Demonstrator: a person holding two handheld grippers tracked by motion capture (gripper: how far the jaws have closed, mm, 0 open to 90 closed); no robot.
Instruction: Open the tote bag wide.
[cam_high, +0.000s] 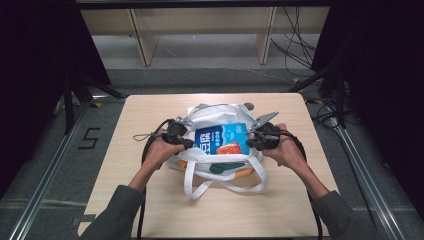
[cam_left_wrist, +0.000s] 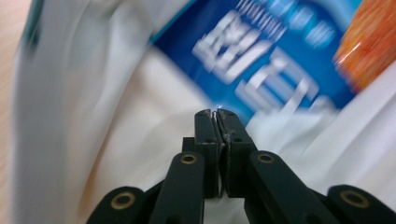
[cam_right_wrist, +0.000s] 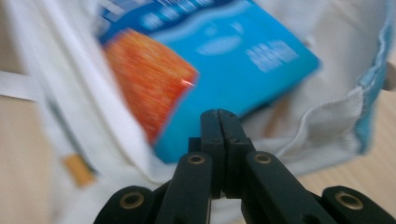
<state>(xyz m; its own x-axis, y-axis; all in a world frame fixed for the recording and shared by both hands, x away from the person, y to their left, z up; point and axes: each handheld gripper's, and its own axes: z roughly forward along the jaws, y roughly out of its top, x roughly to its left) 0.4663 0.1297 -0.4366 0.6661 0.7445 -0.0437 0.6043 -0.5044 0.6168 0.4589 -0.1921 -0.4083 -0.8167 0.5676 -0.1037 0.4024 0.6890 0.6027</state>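
White soft cloth tote bag (cam_high: 220, 165) holding a blue-and-orange packet (cam_high: 222, 141) – limp, light, best gripped at its hem – both left gripper (cam_left_wrist: 217, 113) and right gripper (cam_right_wrist: 219, 113) closed, seemingly empty.

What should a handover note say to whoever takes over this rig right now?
Left tool: shut, at the white tote bag's left side; whether it pinches fabric is unclear.
Right tool: shut, at the bag's right side, nothing visibly held.
Blue box: lying in the bag's open mouth, on the wooden table.
Done: box is in the bag.
Left: probably settle the box deeper or close the bag; straps lie loose in front.
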